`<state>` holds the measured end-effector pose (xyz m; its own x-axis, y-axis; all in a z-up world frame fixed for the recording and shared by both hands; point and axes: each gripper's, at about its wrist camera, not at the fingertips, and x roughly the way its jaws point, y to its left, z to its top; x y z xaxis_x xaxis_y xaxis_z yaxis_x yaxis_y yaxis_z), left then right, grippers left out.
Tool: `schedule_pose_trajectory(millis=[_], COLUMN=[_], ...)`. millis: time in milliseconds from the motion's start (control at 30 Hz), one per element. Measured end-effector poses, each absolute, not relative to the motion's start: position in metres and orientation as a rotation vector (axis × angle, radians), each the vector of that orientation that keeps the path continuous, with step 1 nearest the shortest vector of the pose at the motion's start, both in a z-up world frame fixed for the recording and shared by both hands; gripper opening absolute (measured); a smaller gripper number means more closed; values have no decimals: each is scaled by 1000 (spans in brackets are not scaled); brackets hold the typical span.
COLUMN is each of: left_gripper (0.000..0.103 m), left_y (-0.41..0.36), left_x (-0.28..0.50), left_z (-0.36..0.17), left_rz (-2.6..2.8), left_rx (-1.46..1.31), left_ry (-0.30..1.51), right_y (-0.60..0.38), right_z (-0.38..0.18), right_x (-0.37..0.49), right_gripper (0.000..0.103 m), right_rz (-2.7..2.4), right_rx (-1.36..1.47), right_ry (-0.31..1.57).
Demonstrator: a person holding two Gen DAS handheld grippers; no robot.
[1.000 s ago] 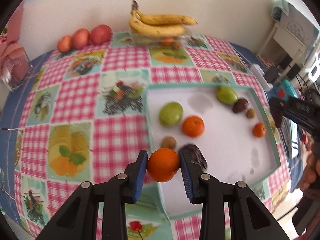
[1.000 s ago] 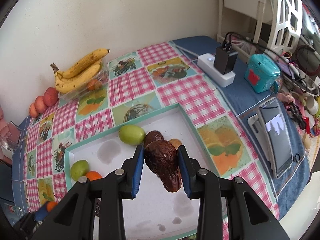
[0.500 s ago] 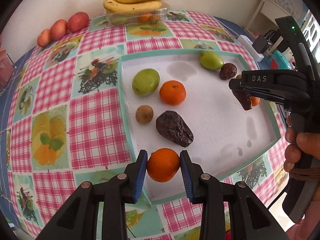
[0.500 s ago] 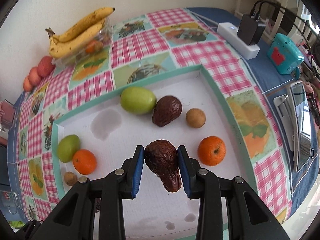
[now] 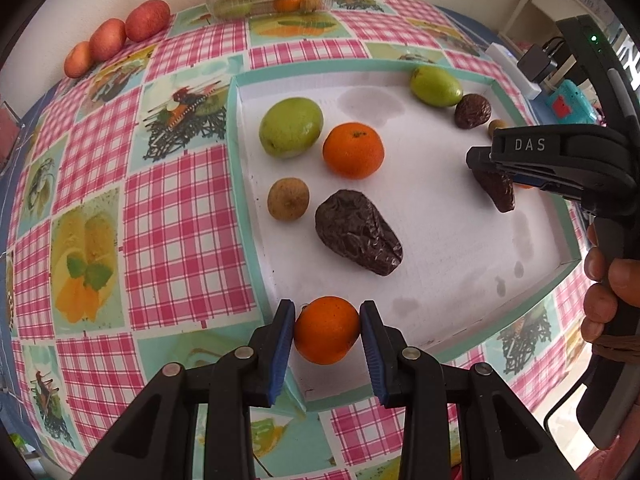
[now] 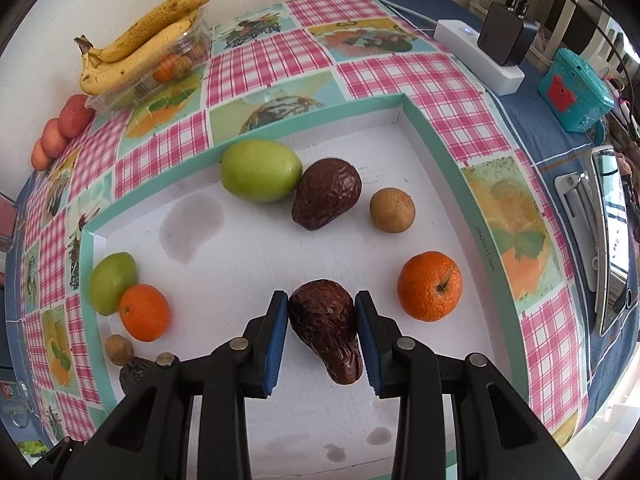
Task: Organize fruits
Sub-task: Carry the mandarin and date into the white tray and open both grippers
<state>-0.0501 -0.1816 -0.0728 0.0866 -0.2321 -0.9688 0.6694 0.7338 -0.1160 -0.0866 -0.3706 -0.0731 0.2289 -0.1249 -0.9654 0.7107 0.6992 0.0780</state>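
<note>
My left gripper (image 5: 327,336) is pinching an orange (image 5: 327,335) between its blue pads, held above the near edge of the white tray (image 5: 440,216). My right gripper (image 6: 322,334) is clamped on a wrinkled dark avocado (image 6: 326,330), narrow end pointing toward me, hanging over the tray's near-middle (image 6: 240,264).

From the left wrist view, four fruits sit together in the tray's left part: a green fruit (image 5: 291,127), an orange beside it (image 5: 353,150), a small brown round fruit (image 5: 288,199) and a dark avocado (image 5: 357,237) nearest to me. At the far right corner there's another green fruit (image 5: 436,86) with a dark avocado (image 5: 473,111) next to it.

From the right wrist view, that far pair touches, green fruit (image 6: 261,170) against avocado (image 6: 326,193), with a small brown fruit (image 6: 392,210) just right of them and an orange (image 6: 430,286) nearer, by the right wall.

Bananas (image 6: 144,40) lie on a clear container at the far side of the checked tablecloth (image 5: 180,220), red fruits (image 5: 116,36) to their left.
</note>
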Motion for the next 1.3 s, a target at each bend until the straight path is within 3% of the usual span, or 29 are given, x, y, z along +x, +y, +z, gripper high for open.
schedule_pose_trajectory(millis=[967,1300], left_gripper=[36,50], left_y=[-184,-178], left_x=[-53,-48], left_z=[-74,-58], left_rz=[-707,-730], left_rx=[455,402], left_ry=[1311,1284], right_y=[-374,-372], right_z=[-74,-72], right_x=[-87,-90], right_gripper=[36,38], right_rz=[-634,-638], right_rx=[582,586], right_ry=[1221,1213])
